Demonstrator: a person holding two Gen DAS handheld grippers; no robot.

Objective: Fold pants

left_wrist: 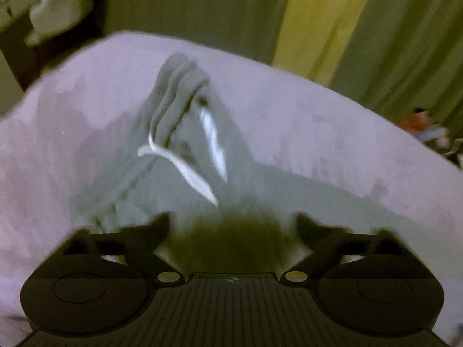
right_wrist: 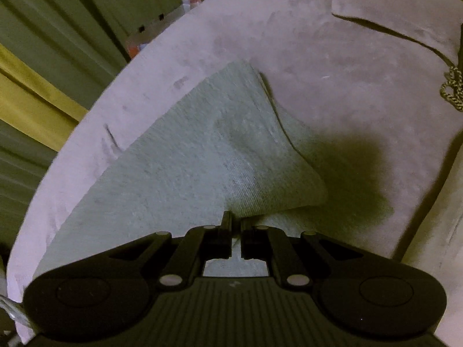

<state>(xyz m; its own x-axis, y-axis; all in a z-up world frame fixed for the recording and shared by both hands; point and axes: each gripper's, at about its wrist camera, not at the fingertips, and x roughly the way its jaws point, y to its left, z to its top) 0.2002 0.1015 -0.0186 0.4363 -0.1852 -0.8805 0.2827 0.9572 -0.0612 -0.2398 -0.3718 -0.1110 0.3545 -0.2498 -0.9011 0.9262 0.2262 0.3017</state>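
Grey knit runs under both your grippers. Your right gripper (right_wrist: 235, 225) has its jaws pinched tight on a raised fold of the pants (right_wrist: 179, 156), which spread toward 11 o'clock over the lilac bedcover (right_wrist: 318, 66). Your left gripper (left_wrist: 231, 225) stands wide apart, holding nothing; the waistband and white drawstring (left_wrist: 185, 164) lie at 12 o'clock. Fold likely midway; next, lay the right side down flat, then let go.

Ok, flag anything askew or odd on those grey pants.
The grey pants are bunched into ridges at the waistband, with the white drawstring straggling loose across them. In the right wrist view a folded corner lies crooked.
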